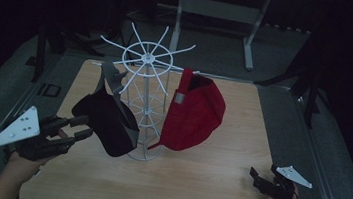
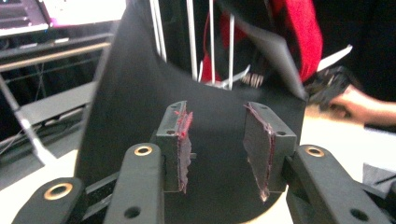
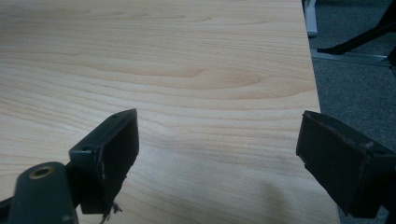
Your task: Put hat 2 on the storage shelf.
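A white wire hat rack stands mid-table. A black cap hangs on its left side and a red cap on its right. My left gripper is open at the black cap's left edge, fingertips close to the fabric. In the left gripper view the black cap spreads just beyond the parted jaws of the left gripper, with the rack's wires and the red cap behind. My right gripper rests low at the table's front right, open over bare wood, nothing between the jaws of the right gripper.
The wooden table has its right edge close beside the right gripper, with grey floor beyond. A grey desk frame and dark stand legs stand behind the table.
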### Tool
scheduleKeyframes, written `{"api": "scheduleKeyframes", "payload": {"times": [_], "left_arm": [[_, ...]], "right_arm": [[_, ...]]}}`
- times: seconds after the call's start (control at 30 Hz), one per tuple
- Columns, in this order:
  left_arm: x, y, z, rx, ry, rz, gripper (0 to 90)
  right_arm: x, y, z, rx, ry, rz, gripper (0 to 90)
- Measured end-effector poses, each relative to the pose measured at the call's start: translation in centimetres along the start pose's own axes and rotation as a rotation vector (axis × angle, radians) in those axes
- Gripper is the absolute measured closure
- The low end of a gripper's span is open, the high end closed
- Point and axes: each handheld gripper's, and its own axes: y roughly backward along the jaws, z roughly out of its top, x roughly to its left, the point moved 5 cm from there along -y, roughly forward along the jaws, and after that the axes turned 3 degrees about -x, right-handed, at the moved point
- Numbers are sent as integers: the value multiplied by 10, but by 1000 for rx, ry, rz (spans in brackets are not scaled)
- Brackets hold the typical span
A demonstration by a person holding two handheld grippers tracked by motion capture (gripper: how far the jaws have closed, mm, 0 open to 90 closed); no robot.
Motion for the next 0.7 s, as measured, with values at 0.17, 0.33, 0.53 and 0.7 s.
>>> {"api": "scheduleKeyframes", "payload": {"times": [0.17, 0.33, 0.53, 0.7], "left_arm": [[-4, 1, -19, 1, 8, 3, 610], [-4, -2, -35, 28, 14, 11, 606], [-5, -6, -57, 43, 42, 6, 563], [-8, -11, -77, 105, 83, 9, 516]], "right_arm": [[0, 0, 0, -1, 3, 0, 131], [0, 0, 0, -3, 3, 1, 131], [0, 0, 0, -5, 3, 1, 131], [0, 0, 0, -6, 3, 0, 131]]}}
